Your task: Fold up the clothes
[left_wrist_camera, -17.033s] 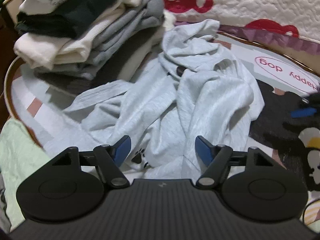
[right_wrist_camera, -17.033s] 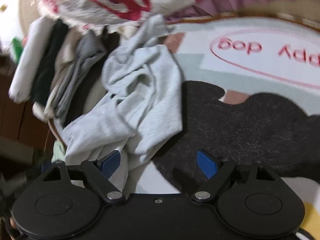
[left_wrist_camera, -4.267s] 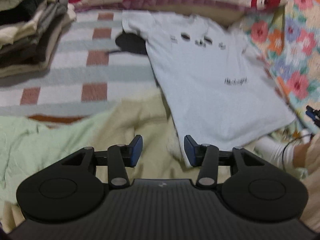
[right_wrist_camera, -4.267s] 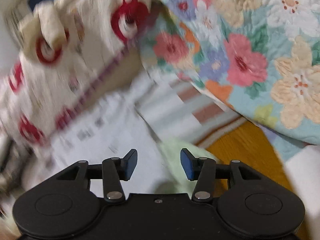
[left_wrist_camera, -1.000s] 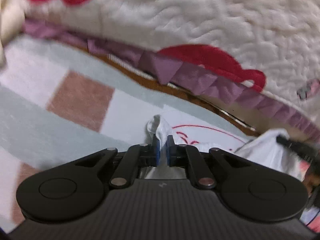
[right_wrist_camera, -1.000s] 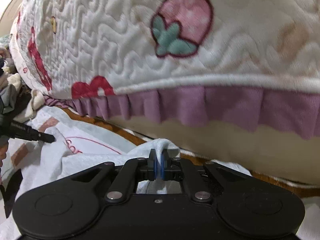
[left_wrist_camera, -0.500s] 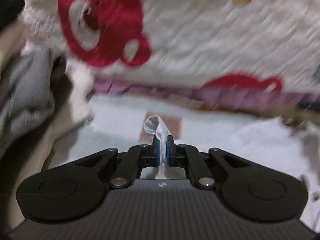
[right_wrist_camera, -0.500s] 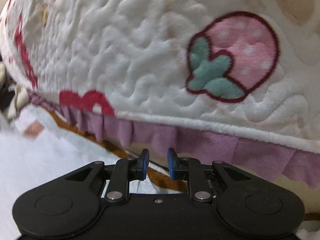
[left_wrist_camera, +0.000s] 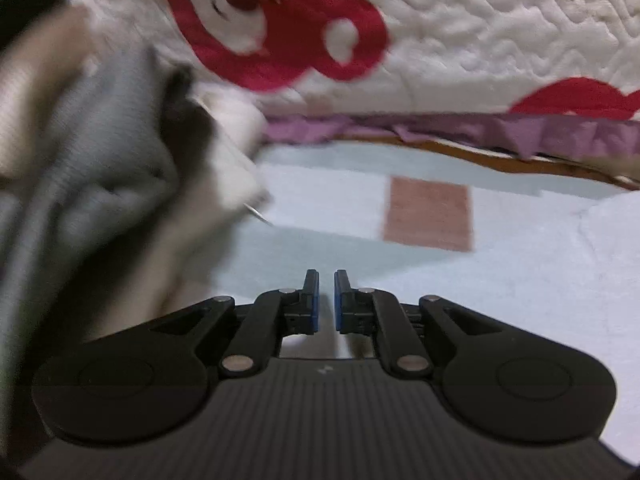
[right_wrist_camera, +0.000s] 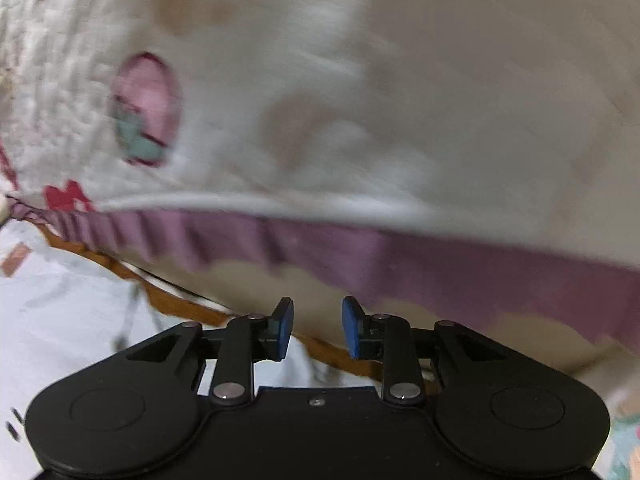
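Note:
The white T-shirt (left_wrist_camera: 608,260) lies on the pale blue rug (left_wrist_camera: 320,200) at the right of the left wrist view. In the right wrist view the T-shirt (right_wrist_camera: 80,320) fills the lower left. My left gripper (left_wrist_camera: 326,280) hovers over the rug, its pads almost together with only a slim gap, and no cloth shows between them. My right gripper (right_wrist_camera: 316,312) faces the quilt's purple frill (right_wrist_camera: 400,256). Its jaws are opening, with nothing between them.
A stack of folded grey, cream and dark clothes (left_wrist_camera: 100,160) stands close on the left. A white quilt with red bear prints (left_wrist_camera: 280,20) and a strawberry (right_wrist_camera: 144,108) hangs across the back. The rug carries a brown square (left_wrist_camera: 428,216).
The fold of white cloth that stuck up from the left pads is gone. The right jaws, shut on the shirt a second ago, have spread wider. Both views have swung and blurred.

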`<state>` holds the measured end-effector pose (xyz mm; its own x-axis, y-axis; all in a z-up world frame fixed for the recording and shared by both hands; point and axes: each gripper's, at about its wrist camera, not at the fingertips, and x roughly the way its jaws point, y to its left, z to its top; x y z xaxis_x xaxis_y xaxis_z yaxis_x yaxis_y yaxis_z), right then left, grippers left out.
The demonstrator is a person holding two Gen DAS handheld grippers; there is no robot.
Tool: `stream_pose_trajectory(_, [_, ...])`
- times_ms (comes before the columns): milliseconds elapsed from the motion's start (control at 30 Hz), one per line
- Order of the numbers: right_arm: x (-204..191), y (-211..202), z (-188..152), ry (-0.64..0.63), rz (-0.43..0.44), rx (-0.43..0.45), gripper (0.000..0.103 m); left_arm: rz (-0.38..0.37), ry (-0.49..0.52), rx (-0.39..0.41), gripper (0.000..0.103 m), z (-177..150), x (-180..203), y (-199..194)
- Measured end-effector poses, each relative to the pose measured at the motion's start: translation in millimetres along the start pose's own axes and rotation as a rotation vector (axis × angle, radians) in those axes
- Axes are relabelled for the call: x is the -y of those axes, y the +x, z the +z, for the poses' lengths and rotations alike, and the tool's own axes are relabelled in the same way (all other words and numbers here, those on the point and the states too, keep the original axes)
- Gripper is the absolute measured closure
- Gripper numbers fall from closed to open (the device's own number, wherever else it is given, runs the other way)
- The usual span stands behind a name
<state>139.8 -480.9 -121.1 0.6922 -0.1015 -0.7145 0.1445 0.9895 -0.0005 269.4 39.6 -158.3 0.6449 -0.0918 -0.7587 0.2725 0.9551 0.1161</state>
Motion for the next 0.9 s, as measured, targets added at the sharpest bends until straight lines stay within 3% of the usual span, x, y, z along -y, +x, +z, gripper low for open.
stream_pose_trajectory(67, [7.0,4.2,-8.7,-0.013,0.003,-0.036,0.072,-0.071,0.038,-0.013,0.097,6.9,12.0,-11.7])
stream_pose_trajectory(167, [-2.0,9.2,-4.9,-0.158,0.079,-0.067,0.072,-0.313,0.095,0.005,0.089,32.5,54.1,-27.7])
stream_pose_trajectory(233, [0.1,12.3,-2.4,-0.108,0.151,-0.04,0.07,-0.411,0.209,0.064,0.061,53.4,101.2,-34.6])
stream_pose_trajectory(300, [1.0,23.5,-7.9,-0.028,0.183,-0.03,0.065,-0.439,0.324,0.103,0.047,66.6,148.0,-29.3])
stream_pose_trajectory(367, [-0.5,34.9,-15.4,0.014,0.196,-0.023,0.059,-0.424,0.397,0.087,0.046,75.0,188.4,-8.9])
stream_pose_trajectory(400, [-2.4,37.5,-19.7,0.008,0.183,-0.022,0.057,-0.408,0.399,0.078,0.046,77.8,199.4,0.6])
stream_pose_trajectory(467, [-5.9,42.2,-28.1,-0.007,0.153,-0.019,0.054,-0.446,0.35,0.062,0.046,82.4,209.6,20.4])
stream_pose_trajectory(633, [4.0,54.3,-30.6,0.064,0.203,-0.021,0.045,-0.527,0.235,-0.036,0.046,84.5,223.5,60.4])
stream_pose_trajectory(767, [-1.8,61.2,-35.5,0.017,0.197,-0.034,0.044,-0.488,0.22,0.061,0.046,68.3,236.2,50.0])
stream_pose_trajectory(833, [-4.2,63.3,-39.7,0.023,0.202,-0.024,0.044,-0.545,0.227,0.013,0.044,60.9,246.1,49.9])
stream_pose_trajectory(900, [-3.9,64.6,-43.0,0.031,0.205,-0.011,0.044,-0.521,0.27,0.02,0.041,56.4,256.9,47.8])
